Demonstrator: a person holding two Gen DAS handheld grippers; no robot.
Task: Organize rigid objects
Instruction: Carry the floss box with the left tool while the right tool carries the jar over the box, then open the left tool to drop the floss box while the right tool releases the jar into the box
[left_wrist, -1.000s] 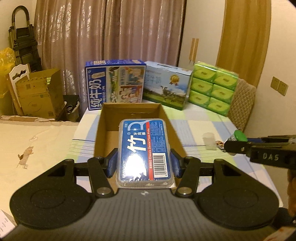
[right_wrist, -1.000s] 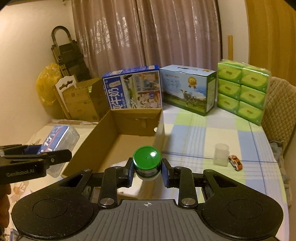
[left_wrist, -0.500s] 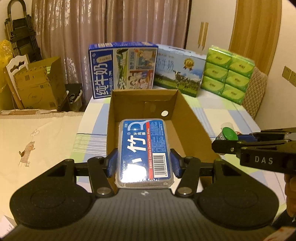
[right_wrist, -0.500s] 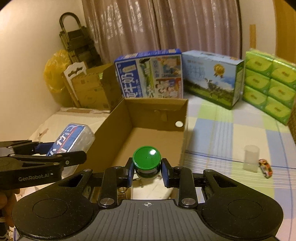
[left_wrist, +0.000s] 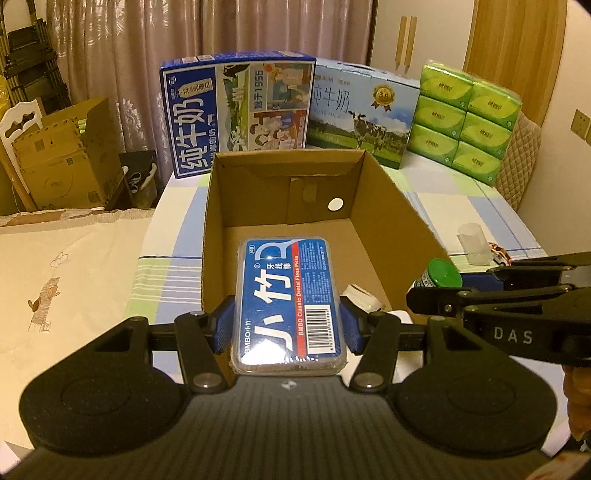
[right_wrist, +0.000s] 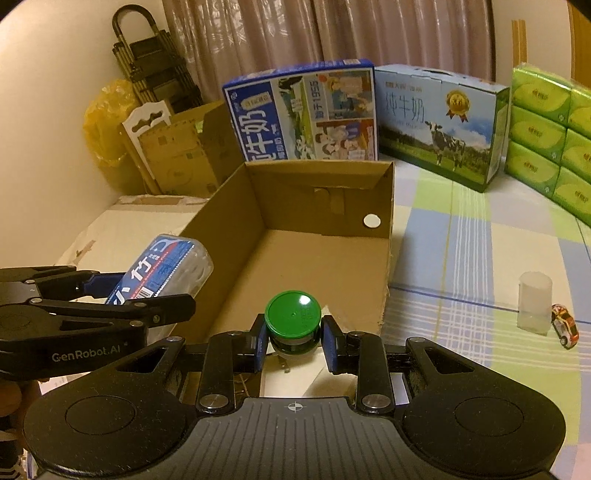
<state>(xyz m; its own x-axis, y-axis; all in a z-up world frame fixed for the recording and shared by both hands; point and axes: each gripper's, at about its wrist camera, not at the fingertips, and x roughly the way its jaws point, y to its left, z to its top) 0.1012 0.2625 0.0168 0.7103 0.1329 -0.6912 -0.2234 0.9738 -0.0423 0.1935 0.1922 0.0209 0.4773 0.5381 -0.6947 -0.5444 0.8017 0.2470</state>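
You're working in dim, warm yellow indoor light with a strong orange cast. Both views bow hard at the edges, with dark rounded corners (fisheye). Glare whitens the floss pick case (left_wrist: 290, 302) and the green cap (right_wrist: 292, 314). Soft shadows fill the cardboard box (left_wrist: 391, 206). Focus holds; far detail turns slightly grainy.
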